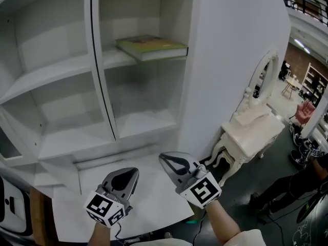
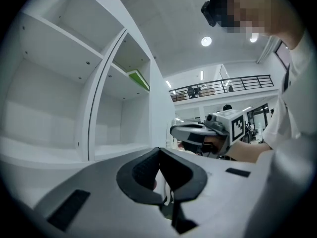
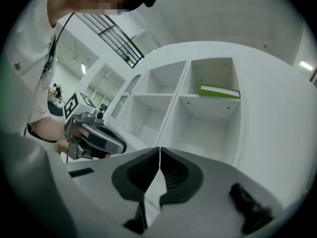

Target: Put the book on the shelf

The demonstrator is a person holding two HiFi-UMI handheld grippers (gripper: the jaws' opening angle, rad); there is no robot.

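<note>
Head view has the green book [image 1: 152, 47] lying flat on the upper right board of the white shelf [image 1: 66, 68]. By my reckoning the placing is done, and the only care left is keeping both tools clear of the unit. The left gripper [image 1: 128, 174] and right gripper [image 1: 165, 159] hang low before it, side by side and pointing level, each with jaws pressed together on nothing.

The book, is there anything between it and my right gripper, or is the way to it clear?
Nothing visible does. The book lies flat in the open-fronted upper right compartment of the shelf. The right gripper, shut and empty, is lower, in front of the unit, with only air between them.
</note>
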